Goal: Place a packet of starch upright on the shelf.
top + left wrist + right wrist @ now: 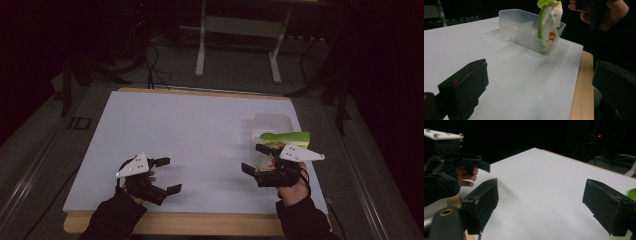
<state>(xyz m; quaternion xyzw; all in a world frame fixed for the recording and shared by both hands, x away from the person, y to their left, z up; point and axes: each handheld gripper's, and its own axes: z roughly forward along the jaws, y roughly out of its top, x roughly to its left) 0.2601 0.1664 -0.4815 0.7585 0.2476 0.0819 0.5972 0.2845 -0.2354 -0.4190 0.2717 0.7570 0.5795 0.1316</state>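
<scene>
A clear plastic tray [270, 118] sits on the right side of the white board [190, 135]. A green-and-white snack pouch [286, 138] stands tilted in its near end. My right gripper [254, 158] hovers just in front of the tray, open, jaws pointing left with nothing between them. My left gripper [169, 175] is at the near left of the board, open and empty. The left gripper view looks past my left gripper [541, 85] to the tray [509, 25] and pouch [550, 22]. In the right gripper view my right gripper [546, 205] spans bare board.
The wooden table edge [200, 225] runs along the front under the board. A white frame stand [240, 30] and cables [152, 65] lie on the floor behind. The person's left hand [467, 177] appears far off in the right gripper view.
</scene>
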